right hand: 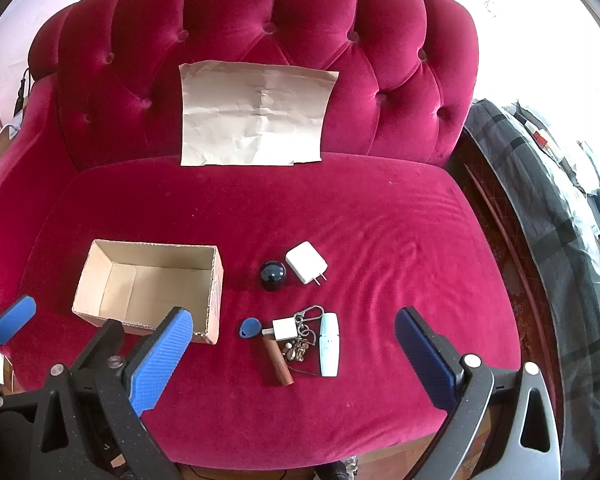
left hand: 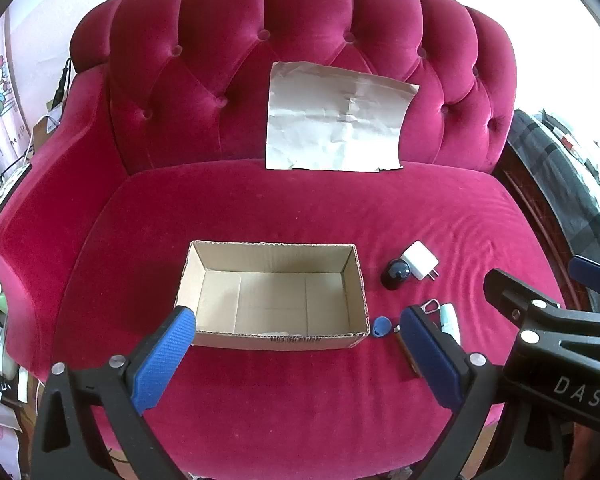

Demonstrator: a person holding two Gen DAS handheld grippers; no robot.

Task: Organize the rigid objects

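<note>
An open, empty cardboard box [left hand: 272,292] [right hand: 148,288] sits on the red sofa seat [left hand: 300,208]. Right of it lie a white plug charger [right hand: 306,262] [left hand: 420,260], a dark round object [right hand: 272,275] [left hand: 396,273], a blue key fob [right hand: 248,328] [left hand: 381,326], a small white adapter [right hand: 284,329], a brown tube [right hand: 278,362], a keyring with a carabiner [right hand: 306,320] and a pale mint case [right hand: 329,344]. My left gripper [left hand: 296,356] is open above the box's near side. My right gripper [right hand: 292,360] is open above the small items, touching nothing.
A creased sheet of brown paper [right hand: 256,114] leans on the tufted sofa back. A grey plaid blanket [right hand: 548,216] lies to the right of the sofa. Cables and clutter [left hand: 28,128] sit past the left armrest.
</note>
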